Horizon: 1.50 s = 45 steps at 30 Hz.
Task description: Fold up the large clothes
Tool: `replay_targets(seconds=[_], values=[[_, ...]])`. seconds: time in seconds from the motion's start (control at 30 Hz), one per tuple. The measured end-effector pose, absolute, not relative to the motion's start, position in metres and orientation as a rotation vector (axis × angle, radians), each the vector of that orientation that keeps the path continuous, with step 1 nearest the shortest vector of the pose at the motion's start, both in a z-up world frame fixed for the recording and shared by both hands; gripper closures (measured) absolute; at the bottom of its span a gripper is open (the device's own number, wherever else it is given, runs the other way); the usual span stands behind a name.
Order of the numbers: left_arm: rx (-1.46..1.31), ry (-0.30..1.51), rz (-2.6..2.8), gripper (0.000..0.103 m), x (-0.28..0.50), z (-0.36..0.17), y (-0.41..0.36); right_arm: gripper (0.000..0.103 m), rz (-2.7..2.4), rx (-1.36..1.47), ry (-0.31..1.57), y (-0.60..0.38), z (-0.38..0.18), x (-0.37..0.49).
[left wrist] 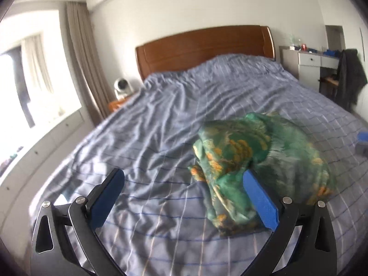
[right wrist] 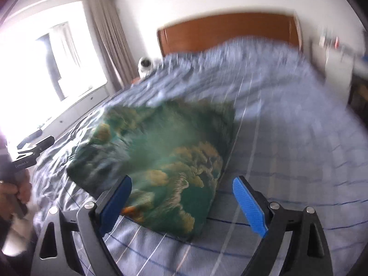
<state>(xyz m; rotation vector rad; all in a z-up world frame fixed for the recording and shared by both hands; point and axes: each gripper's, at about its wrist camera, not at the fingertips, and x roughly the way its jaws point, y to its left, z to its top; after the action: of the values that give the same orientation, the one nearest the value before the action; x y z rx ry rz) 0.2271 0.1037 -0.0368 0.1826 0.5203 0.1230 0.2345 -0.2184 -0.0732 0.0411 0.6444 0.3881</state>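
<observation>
Left gripper (left wrist: pixel 184 197): one; jaws spread wide, nothing between them, garment just beyond the right finger. Right gripper (right wrist: pixel 181 203): one; jaws likewise spread, empty, hovering at the garment's near edge. Garment (right wrist: pixel 161 151): one, green with orange print, folded into a thick bundle, lying mid-bed (left wrist: pixel 142 138) toward the foot edge. Handling, judged: light, soft, slippery-looking, prone to unfolding; best pinched through all layers at the near corners. Person's hand (right wrist: pixel 13 195): one, holding the left gripper's handle.
</observation>
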Motion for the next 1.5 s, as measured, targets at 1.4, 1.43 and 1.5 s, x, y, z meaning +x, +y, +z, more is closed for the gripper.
replay_targets(seconds=[1.4, 1.43, 1.5], values=[[0.020, 0.701, 0.044, 0.000, 0.125, -0.022, 0.044, 0.000, 0.018, -0.072, 0.753, -0.170, -0.019, 0.080], [0.023, 0.703, 0.049, 0.000, 0.125, -0.022, 0.043, 0.000, 0.014, -0.075, 0.753, -0.170, -0.020, 0.080], [0.034, 0.700, 0.059, 0.000, 0.124, -0.023, 0.043, 0.000, 0.006, -0.087, 0.754, -0.169, -0.020, 0.079]])
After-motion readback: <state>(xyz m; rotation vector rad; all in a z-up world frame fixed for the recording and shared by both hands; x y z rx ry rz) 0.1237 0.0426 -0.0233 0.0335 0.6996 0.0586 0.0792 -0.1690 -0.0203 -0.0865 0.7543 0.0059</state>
